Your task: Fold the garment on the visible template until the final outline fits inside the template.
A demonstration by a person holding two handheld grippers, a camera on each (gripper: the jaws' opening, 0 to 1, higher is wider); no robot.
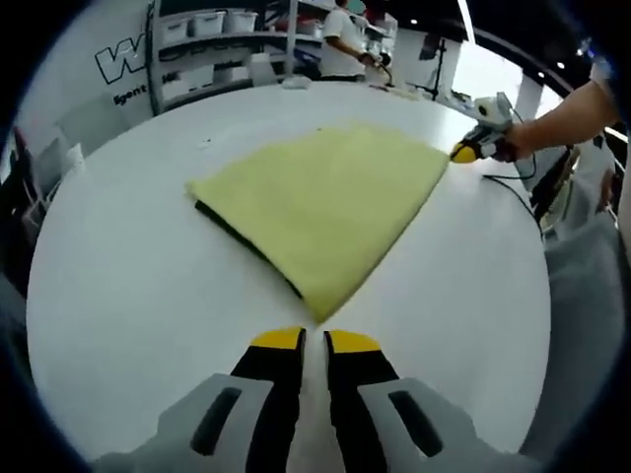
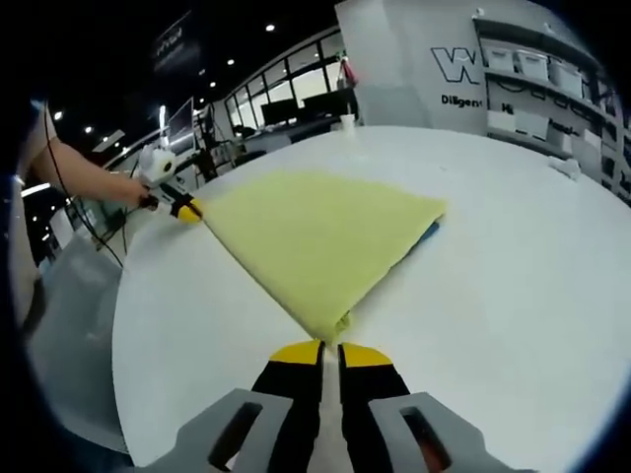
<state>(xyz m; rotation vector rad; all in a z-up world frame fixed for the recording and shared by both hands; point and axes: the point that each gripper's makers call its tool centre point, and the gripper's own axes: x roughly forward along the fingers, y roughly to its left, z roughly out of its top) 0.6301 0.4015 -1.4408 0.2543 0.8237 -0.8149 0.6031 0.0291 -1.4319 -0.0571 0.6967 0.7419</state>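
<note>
Two claws, both mine, sit at opposite corners of the yellow cloth point(image 1: 325, 207). My left claw point(image 1: 314, 340) has its yellow-tipped jaws nearly together with nothing between them, resting on the white table point(image 1: 118, 296) just short of the near corner of the cloth. My right claw point(image 2: 329, 352) is likewise pinched almost shut and empty, its tips just beside its own near corner, which curls up slightly. In the left gripper view I can see that right claw at the far right corner, touching or almost touching the edge; I cannot tell which.

The cloth lies flat in the middle of the table, folded into a four-cornered shape, with a dark blue layer point(image 2: 428, 235) peeking out under one edge. I cannot make out the template outline.

To fold well, I judge I should spread each claw, slide a jaw under all layers, and lift both corners together.

My forearm point(image 1: 562, 116) reaches in low and nearly level.
</note>
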